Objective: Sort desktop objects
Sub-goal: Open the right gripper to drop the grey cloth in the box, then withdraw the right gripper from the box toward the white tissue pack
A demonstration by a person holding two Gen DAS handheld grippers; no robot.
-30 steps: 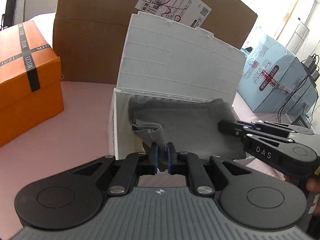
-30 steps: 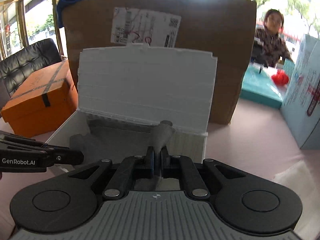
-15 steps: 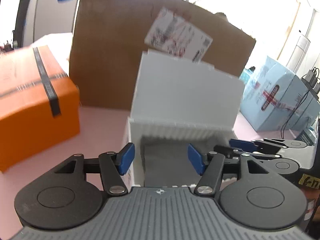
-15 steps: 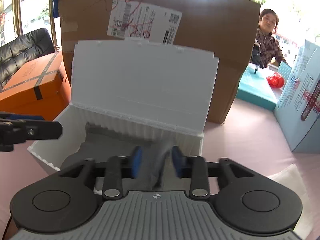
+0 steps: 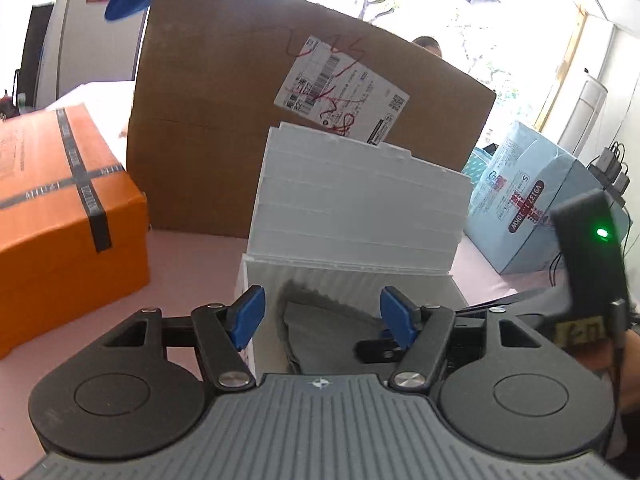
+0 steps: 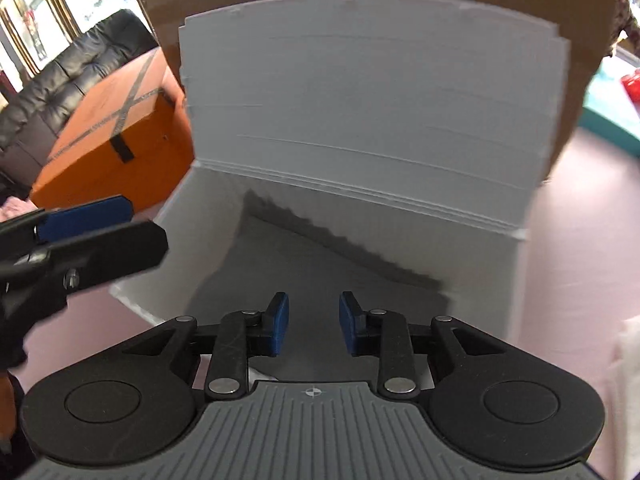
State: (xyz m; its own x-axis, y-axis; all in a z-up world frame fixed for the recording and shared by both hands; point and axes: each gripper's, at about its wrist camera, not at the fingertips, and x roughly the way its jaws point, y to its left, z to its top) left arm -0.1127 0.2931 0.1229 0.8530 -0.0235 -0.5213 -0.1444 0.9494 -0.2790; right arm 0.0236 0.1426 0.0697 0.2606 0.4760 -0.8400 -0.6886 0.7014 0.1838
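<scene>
Left wrist view: The left tongs (image 5: 322, 316) stand wide apart, holding nothing, blue pads (image 5: 248, 316) level above the near edge of the white box (image 5: 352, 276). The grey cloth (image 5: 324, 332) lies inside that box, just beyond and below the pads, untouched. The box lid (image 5: 360, 204) stands upright against a large cardboard carton (image 5: 248, 120) bearing a shipping label (image 5: 340, 88) with barcodes and red scribble; its print is too small to read. An orange box (image 5: 60, 216) sits at far left on the pink tabletop (image 5: 192, 264), crossed by grey tape marked "MIUZI". A pale blue package (image 5: 532, 208) at right reads "V9137 100W" and "S". The right tongs (image 5: 376, 348) reach in from the right, low over the box, partly hidden.

Right wrist view: The right tongs (image 6: 313, 324) are open at a moderate gap, empty, angled down into the white box (image 6: 516, 280). The grey cloth (image 6: 316, 264) lies flat on the box floor, directly beneath and ahead of the pads, one corner rising against the far wall. The left tongs (image 6: 96, 224) show at left, over the box's left rim.
</scene>
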